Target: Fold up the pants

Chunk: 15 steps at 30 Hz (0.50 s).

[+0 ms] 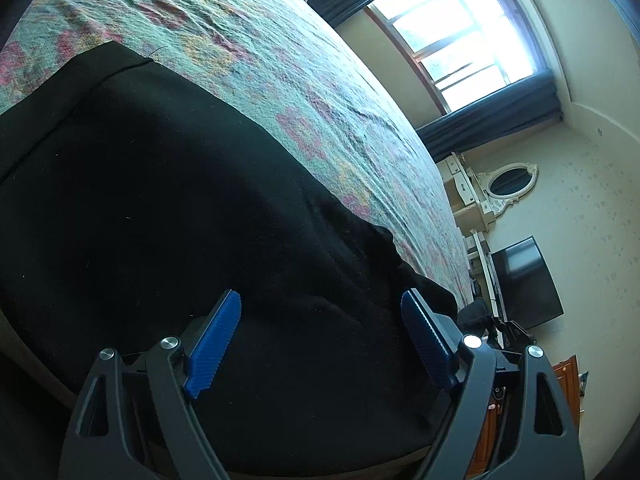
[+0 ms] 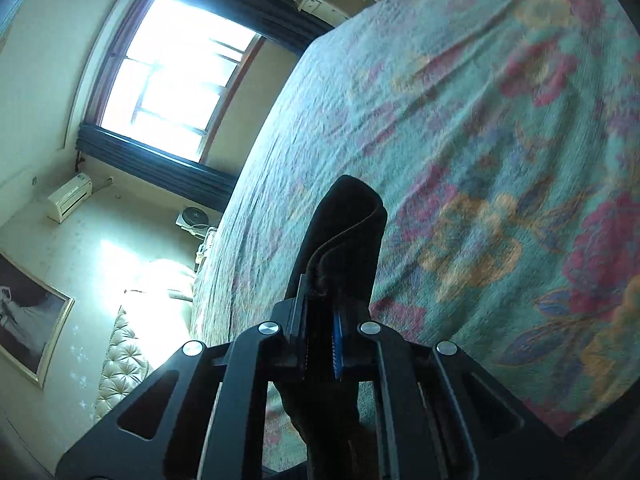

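Left wrist view: one pair of black pants (image 1: 168, 208) lies spread on the floral bedspread (image 1: 280, 80). The left gripper (image 1: 320, 308) hovers over the cloth with its two blue pads (image 1: 214, 346) wide apart, nothing between them. One window (image 1: 460, 28), one oval mirror (image 1: 507, 181) and one dark TV (image 1: 526, 280) show beyond.

Right wrist view: the right gripper (image 2: 320, 316) is clamped on a folded edge of the pants (image 2: 344, 232), raised above the bedspread (image 2: 480, 140). One window (image 2: 172, 76), one air conditioner (image 2: 70, 197), one fan (image 2: 195, 216), one framed picture (image 2: 28, 316).
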Motion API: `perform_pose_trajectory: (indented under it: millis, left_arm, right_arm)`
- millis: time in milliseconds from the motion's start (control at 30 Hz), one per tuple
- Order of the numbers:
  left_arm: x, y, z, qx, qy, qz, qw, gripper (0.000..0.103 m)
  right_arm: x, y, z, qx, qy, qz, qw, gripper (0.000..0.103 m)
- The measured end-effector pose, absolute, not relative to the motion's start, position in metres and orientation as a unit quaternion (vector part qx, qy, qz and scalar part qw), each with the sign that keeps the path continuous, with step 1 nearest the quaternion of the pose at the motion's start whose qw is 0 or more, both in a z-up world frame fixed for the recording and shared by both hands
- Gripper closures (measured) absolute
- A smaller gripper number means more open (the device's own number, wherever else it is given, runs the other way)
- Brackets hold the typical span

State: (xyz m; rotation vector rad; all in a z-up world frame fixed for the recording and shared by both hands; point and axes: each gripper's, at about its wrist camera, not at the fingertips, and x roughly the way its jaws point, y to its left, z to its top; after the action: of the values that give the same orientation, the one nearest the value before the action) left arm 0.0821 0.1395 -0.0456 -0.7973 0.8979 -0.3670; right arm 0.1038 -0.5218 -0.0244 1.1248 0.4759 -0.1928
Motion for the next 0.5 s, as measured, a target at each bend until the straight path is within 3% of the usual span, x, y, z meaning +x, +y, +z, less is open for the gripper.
perform_pose_trajectory:
  millis: [167, 333, 400, 467, 500]
  left_arm:
    - [0.08, 0.136, -0.044, -0.368, 0.418, -0.17, 0.813, 0.022]
    - [0.08, 0.13, -0.043, -0.354, 0.419, -0.169, 0.819, 0.022]
    - [0.08, 0.127, -0.043, -0.347, 0.419, -0.167, 0.822, 0.022]
    - [0.079, 0.123, -0.041, -0.337, 0.419, -0.167, 0.826, 0.022]
    - [0.078, 0.122, -0.04, -0.333, 0.419, -0.168, 0.828, 0.022]
  right_arm:
    - [0.038, -0.571, 0.025, 0.461, 0.202, -0.154, 0.851, 0.094]
    - [-0.007, -0.614, 0.001, 0.47, 0.228, -0.199, 0.829, 0.092]
    - [-0.017, -0.619, -0.021, 0.482, 0.249, -0.207, 0.814, 0.083]
    - [-0.039, -0.615, -0.043, 0.504, 0.249, -0.224, 0.796, 0.054]
    - [-0.051, -0.615, -0.05, 0.514, 0.245, -0.235, 0.788, 0.05]
